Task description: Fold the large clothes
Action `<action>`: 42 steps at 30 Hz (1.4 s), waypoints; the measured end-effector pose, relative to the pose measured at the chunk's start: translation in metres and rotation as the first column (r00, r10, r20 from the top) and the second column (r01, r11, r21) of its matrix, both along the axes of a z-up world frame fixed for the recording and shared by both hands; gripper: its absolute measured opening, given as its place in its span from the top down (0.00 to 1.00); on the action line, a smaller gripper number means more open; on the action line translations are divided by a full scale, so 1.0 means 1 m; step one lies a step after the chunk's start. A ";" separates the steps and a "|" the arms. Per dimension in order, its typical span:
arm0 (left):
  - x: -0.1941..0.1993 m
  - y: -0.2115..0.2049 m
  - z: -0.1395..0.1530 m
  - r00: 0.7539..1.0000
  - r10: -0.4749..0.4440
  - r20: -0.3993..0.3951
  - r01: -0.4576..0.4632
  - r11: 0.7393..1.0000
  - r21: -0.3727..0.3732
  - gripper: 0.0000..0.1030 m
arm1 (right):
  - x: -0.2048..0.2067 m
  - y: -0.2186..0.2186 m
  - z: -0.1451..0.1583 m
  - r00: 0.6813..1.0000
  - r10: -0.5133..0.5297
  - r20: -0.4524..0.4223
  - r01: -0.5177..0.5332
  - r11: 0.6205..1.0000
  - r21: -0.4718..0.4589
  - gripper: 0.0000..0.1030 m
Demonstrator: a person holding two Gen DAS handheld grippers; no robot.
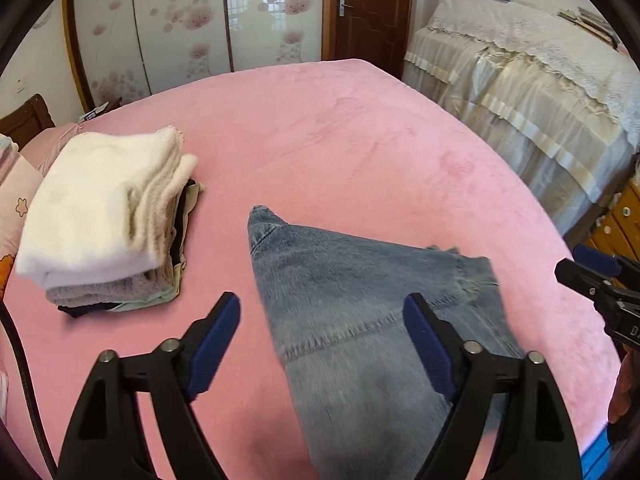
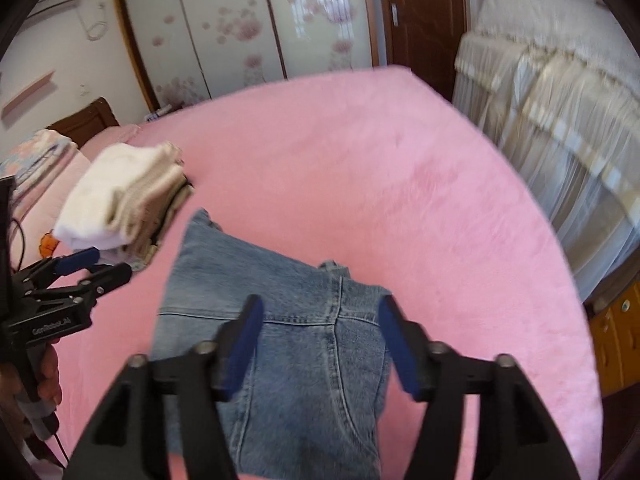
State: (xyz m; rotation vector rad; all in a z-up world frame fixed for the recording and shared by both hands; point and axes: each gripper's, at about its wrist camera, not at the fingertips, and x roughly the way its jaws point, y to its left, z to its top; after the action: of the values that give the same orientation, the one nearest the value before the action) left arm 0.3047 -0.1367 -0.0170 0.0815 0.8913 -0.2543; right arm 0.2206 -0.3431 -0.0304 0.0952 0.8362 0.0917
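A pair of blue jeans point(image 1: 340, 264) lies folded flat on the pink bed cover point(image 1: 340, 128), near the front edge. My left gripper point(image 1: 322, 304) hangs open above the jeans' left part, nothing between its blue pads. In the right wrist view the jeans point(image 2: 248, 272) show their back seam, and my right gripper point(image 2: 320, 306) stands open over them, also with nothing held. The other gripper shows at each view's edge: the right gripper point(image 1: 588, 268) at the right, the left gripper point(image 2: 108, 266) at the left, with a hand on its grip.
A stack of folded clothes point(image 1: 100, 216) topped by a white towel sits left of the jeans on the bed point(image 2: 380, 160). A cloth-covered piece of furniture point(image 1: 520, 80) stands at the right, with wooden drawers point(image 1: 616, 220) below it. Floral wardrobe doors point(image 1: 180, 20) and a brown door point(image 1: 372, 8) are behind.
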 end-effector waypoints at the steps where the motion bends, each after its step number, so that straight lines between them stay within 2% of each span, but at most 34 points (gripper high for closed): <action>1: -0.007 0.000 0.006 1.000 0.000 -0.003 0.000 1.000 0.005 0.12 | -0.008 0.002 0.008 1.000 0.000 0.010 0.000 1.000 -0.015 0.36; 4: -0.024 -0.001 0.019 1.000 -0.007 0.003 0.007 1.000 0.029 0.11 | -0.023 0.004 0.021 1.000 0.016 0.017 -0.016 1.000 -0.026 0.29; 9: -0.046 -0.003 0.028 0.999 -0.030 -0.027 0.031 0.999 0.012 0.11 | -0.047 0.008 0.034 0.998 0.066 0.023 -0.065 0.996 -0.055 0.29; 14: -0.055 -0.002 0.016 0.995 -0.047 -0.083 0.046 0.999 -0.016 0.11 | -0.056 -0.003 0.025 0.997 0.065 -0.029 -0.066 0.997 -0.035 0.29; 17: -0.053 0.001 -0.002 0.988 -0.068 -0.139 0.059 0.996 -0.070 0.11 | -0.054 -0.013 0.013 0.996 0.060 -0.067 -0.059 0.998 0.011 0.29; 20: -0.048 0.003 -0.026 0.974 -0.076 -0.212 0.055 0.993 -0.106 0.11 | -0.048 -0.022 -0.008 0.991 0.042 -0.129 -0.039 0.999 0.025 0.29; 23: -0.042 0.007 -0.056 0.954 -0.084 -0.289 0.035 0.985 -0.171 0.11 | -0.038 -0.036 -0.037 0.979 0.032 -0.202 -0.012 0.995 0.098 0.29; 25: -0.038 0.014 -0.076 0.944 -0.065 -0.324 -0.011 0.973 -0.229 0.11 | -0.032 -0.044 -0.055 0.970 0.025 -0.243 0.010 0.990 0.140 0.29; 29: -0.032 0.013 -0.106 0.936 -0.053 -0.349 -0.024 0.977 -0.214 0.11 | -0.022 -0.059 -0.088 0.955 0.035 -0.296 0.040 0.969 0.242 0.29; 34: -0.019 0.009 -0.135 0.912 -0.064 -0.404 -0.029 0.975 -0.219 0.10 | -0.008 -0.072 -0.126 0.930 0.072 -0.362 0.070 0.929 0.364 0.29; 42: -0.001 0.013 -0.163 0.889 -0.056 -0.453 -0.067 0.966 -0.251 0.08 | 0.013 -0.075 -0.165 0.898 0.107 -0.428 0.096 0.899 0.427 0.29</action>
State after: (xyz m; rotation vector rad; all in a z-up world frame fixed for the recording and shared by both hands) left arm 0.3034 -0.1241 -0.1803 -0.2377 1.3210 -0.3936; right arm 0.2337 -0.4180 -0.1956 0.5600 1.2642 0.2725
